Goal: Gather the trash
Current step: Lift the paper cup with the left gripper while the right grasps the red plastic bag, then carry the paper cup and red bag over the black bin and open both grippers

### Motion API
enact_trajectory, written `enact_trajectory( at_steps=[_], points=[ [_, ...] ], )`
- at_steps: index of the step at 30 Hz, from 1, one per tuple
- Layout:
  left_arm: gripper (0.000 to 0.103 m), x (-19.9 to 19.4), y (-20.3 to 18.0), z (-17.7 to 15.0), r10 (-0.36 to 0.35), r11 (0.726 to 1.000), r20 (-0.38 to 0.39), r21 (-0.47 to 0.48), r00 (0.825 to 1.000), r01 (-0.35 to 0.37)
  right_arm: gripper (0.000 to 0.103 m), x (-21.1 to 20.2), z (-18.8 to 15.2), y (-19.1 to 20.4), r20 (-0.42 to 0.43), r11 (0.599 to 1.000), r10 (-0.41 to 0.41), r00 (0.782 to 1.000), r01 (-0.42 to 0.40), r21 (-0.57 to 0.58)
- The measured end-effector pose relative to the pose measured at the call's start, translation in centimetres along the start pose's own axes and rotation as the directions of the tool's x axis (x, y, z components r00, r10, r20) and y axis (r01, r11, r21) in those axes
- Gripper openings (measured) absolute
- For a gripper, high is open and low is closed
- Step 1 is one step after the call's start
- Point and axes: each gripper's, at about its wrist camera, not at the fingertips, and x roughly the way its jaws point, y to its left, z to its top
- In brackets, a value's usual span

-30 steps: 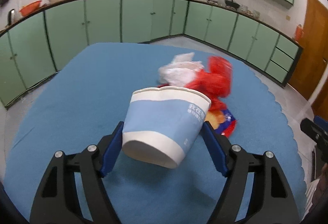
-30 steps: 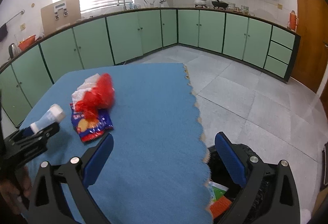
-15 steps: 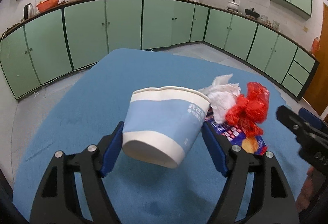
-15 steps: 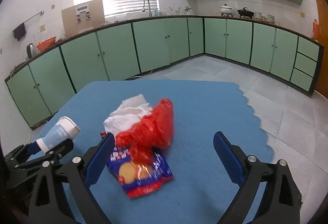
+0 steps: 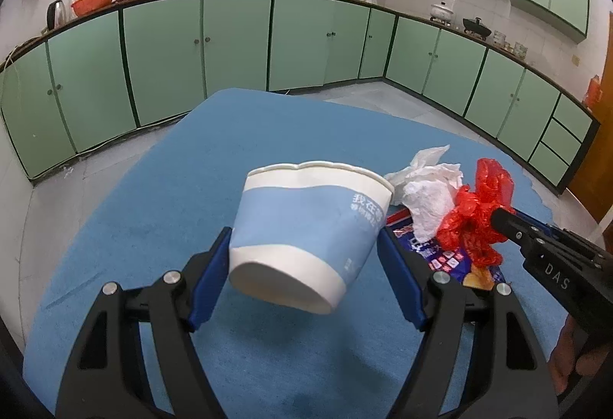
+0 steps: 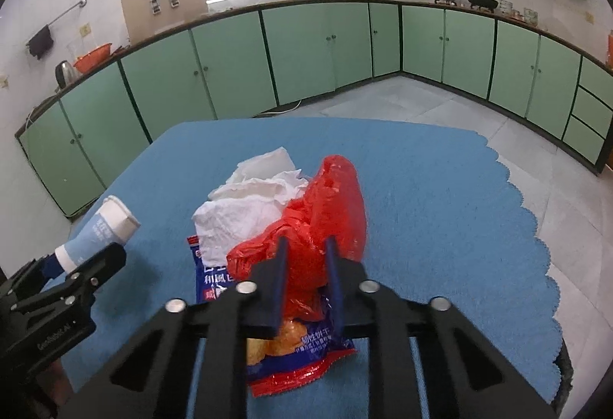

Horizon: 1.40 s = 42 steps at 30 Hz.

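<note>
My left gripper [image 5: 304, 246] is shut on a blue and white paper cup [image 5: 306, 231] and holds it tilted above the blue table; the cup also shows in the right wrist view [image 6: 97, 233]. My right gripper [image 6: 306, 244] is shut on a red plastic bag [image 6: 325, 212], which also shows in the left wrist view [image 5: 479, 216]. Crumpled white tissue [image 6: 249, 208] lies just left of the bag. A blue and red snack packet [image 6: 291, 342] lies flat under both.
The blue cloth-covered table [image 6: 440, 220] has a scalloped edge on the right, with tiled floor [image 6: 402, 101] beyond. Green kitchen cabinets [image 5: 237, 43] run along the far walls. A dark bin rim [image 6: 567, 373] shows at the table's lower right edge.
My right gripper moved in over the trash pile and shut on the red plastic bag. My left gripper kept holding the cup and swung slightly left.
</note>
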Motion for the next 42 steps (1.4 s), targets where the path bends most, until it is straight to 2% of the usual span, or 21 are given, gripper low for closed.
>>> enact_trajectory(
  at_steps=[7, 11, 19, 25, 30, 42],
  points=[
    [0.073, -1.8, -2.1, 0.1, -0.039, 0.999, 0.028, 0.027, 0.999, 0.039, 0.01, -3.7, -0.6, -1.3, 0.046, 1.0, 0.016, 0.999, -0.016, 0.011],
    [0.073, -3.0, -4.6, -0.1, -0.086, 0.995, 0.042, 0.06, 0.995, 0.084, 0.01, -6.4, -0.7, -2.9, 0.081, 1.0, 0.005, 0.997, -0.008, 0.029],
    [0.073, -4.9, -11.2, -1.2, -0.205, 0.971, 0.044, 0.132, 0.978, 0.197, 0.01, -12.8, -2.0, -8.5, 0.128, 0.994, -0.088, 0.988, 0.078, 0.078],
    [0.073, -5.5, -17.3, -2.9, -0.311, 0.934, 0.011, 0.188, 0.95, 0.303, 0.01, -16.9, -3.6, -12.6, 0.14, 0.98, -0.176, 0.974, 0.159, 0.123],
    [0.073, -6.2, -22.6, -4.8, -0.392, 0.893, -0.015, 0.237, 0.92, 0.384, 0.01, -19.7, -5.3, -16.1, 0.138, 0.958, -0.254, 0.957, 0.23, 0.172],
    [0.073, -6.7, -31.2, -8.9, -0.497, 0.81, -0.077, 0.315, 0.864, 0.494, 0.01, -23.8, -9.4, -23.0, 0.099, 0.9, -0.383, 0.919, 0.347, 0.264]
  ],
)
